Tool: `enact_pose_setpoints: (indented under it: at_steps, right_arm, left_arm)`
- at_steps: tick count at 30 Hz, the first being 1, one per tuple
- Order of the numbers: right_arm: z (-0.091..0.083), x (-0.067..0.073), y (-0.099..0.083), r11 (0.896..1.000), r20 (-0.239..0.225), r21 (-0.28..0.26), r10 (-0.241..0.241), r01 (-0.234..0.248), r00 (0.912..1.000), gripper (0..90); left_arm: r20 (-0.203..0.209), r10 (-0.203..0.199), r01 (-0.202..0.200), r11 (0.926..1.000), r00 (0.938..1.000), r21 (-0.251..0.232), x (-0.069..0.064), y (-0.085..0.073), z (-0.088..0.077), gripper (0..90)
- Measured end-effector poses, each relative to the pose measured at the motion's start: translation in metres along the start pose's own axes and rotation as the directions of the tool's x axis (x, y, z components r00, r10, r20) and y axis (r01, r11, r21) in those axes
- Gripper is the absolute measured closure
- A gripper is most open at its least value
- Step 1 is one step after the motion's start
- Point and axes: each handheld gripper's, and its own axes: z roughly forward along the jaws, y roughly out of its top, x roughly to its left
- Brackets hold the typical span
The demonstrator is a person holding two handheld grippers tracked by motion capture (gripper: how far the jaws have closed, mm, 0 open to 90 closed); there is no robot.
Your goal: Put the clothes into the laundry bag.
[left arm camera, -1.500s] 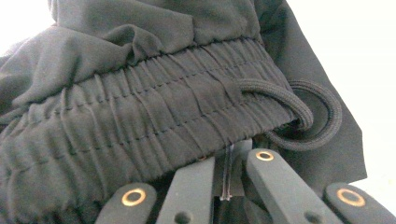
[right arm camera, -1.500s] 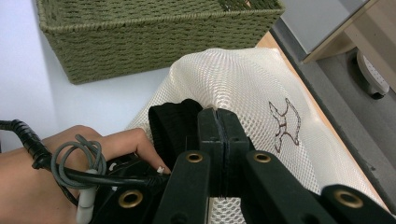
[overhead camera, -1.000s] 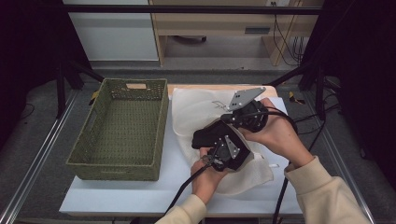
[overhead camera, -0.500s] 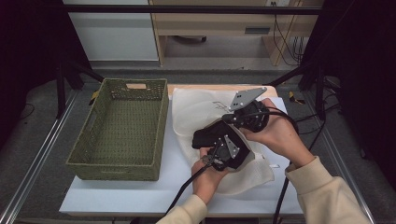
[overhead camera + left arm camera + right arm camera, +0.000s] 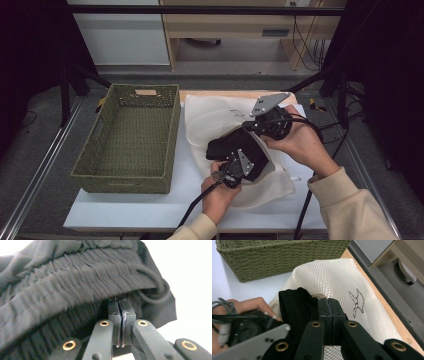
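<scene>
A black garment [image 5: 226, 145] with a gathered elastic waistband [image 5: 75, 280] and a drawstring loop is held up over a white mesh bag [image 5: 215, 114] that lies on the table. My left gripper [image 5: 233, 153] comes at it from below, and its jaws are shut on the garment's lower edge [image 5: 120, 305]. My right gripper [image 5: 249, 127] reaches in from the right with its jaws pressed together [image 5: 329, 302]. They meet at the bag's cream rim [image 5: 318, 295], right beside the black ribbed fabric [image 5: 294, 307]. The bag carries a small printed mark [image 5: 357, 301].
A green woven basket [image 5: 172, 131] stands left of the bag on the white tabletop [image 5: 130, 207]. A wooden strip runs along the table's far edge [image 5: 387, 307]. Beyond it are the grey floor and a desk with cables. Metal rails flank the table.
</scene>
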Motion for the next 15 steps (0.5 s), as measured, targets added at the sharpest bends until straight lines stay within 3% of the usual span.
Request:
enact_pose_setpoints:
  at_steps: [7, 10, 15]
  right_arm:
    - [0.003, 0.003, 0.002, 1.000, 0.001, -0.004, 0.001, -0.001, 1.0000, 90.0]
    - [0.005, 0.006, 0.001, 1.000, 0.000, -0.006, -0.002, 0.002, 1.0000, 90.0]
    - [0.008, 0.009, -0.002, 1.000, -0.010, -0.008, 0.001, -0.001, 1.0000, 90.0]
  left_arm:
    - [0.036, -0.004, 0.006, 0.9991, 0.9993, -0.042, 0.000, -0.008, -0.029, 89.9]
    - [0.042, -0.028, 0.031, 0.9973, 0.9987, -0.066, 0.005, -0.013, -0.044, 90.0]
    - [0.015, -0.054, 0.055, 0.9943, 0.9984, -0.091, 0.016, -0.014, -0.062, 90.0]
